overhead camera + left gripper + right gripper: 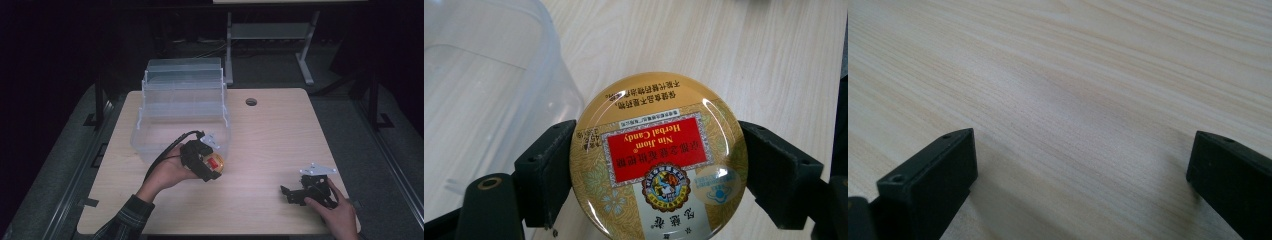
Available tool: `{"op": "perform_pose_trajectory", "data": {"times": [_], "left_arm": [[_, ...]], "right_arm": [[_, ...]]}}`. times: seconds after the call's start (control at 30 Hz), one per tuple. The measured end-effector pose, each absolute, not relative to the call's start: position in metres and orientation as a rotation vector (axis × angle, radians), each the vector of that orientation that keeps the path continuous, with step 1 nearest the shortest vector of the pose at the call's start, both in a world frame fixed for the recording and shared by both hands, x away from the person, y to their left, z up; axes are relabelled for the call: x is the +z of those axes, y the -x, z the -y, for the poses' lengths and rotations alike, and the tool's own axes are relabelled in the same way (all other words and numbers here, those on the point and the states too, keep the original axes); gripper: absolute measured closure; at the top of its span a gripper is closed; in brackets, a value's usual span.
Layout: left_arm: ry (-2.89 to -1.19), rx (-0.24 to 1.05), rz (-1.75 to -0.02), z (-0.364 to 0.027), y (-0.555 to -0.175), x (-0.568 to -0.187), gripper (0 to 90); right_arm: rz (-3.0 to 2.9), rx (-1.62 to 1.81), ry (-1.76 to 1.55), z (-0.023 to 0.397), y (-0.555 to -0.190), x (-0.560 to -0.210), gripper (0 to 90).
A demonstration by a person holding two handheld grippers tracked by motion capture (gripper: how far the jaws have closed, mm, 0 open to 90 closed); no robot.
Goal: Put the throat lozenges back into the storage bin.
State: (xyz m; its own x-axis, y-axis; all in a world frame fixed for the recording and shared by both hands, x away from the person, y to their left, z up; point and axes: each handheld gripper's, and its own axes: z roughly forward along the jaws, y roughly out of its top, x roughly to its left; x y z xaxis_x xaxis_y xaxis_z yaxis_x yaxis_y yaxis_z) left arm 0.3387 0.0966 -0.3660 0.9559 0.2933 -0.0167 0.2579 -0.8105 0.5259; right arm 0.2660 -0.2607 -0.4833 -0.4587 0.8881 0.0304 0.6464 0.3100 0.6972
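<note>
The left hand [172, 172] is reaching forward from the lower left, holding the left gripper [207, 167] just in front of the clear plastic bin [180, 107]; its jaws are clamping a round candy tin [659, 157] from both sides, the tin sitting flat between them, lid up, above the table [270, 130]; the cable is curving back from the gripper over the wrist, and a plaid sleeve [127, 217] is covering the forearm. The right hand [340, 212] is resting near the table's lower right corner, well apart from the tin, gripping the right gripper [290, 195], which is pointing leftward; its jaws are standing wide apart over bare wood, holding nothing.

The table is showing pale wood grain with a small round hole [251, 102] near its far edge; the room beyond is lying dark, with a white frame [270, 45] standing behind the table.

The left gripper view is showing the tin's red label and gold lid, with the bin's rounded corner [524, 55] just beside it; the high view is giving the bin's tiered back.
</note>
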Motion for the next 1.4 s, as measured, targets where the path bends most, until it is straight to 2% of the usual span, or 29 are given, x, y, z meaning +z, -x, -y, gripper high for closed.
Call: {"op": "perform_pose_trajectory", "data": {"times": [0.83,1.4], "left_arm": [[-2.519,0.131,-0.458,-0.113,-0.359,-0.337,19.7],[-2.506,0.169,-0.551,-0.132,-0.372,-0.331,19.7]], "right_arm": [[-2.225,0.925,-1.372,0.261,-0.266,-0.483,0.0],[-2.225,0.925,-1.372,0.261,-0.266,-0.483,0.0]]}}
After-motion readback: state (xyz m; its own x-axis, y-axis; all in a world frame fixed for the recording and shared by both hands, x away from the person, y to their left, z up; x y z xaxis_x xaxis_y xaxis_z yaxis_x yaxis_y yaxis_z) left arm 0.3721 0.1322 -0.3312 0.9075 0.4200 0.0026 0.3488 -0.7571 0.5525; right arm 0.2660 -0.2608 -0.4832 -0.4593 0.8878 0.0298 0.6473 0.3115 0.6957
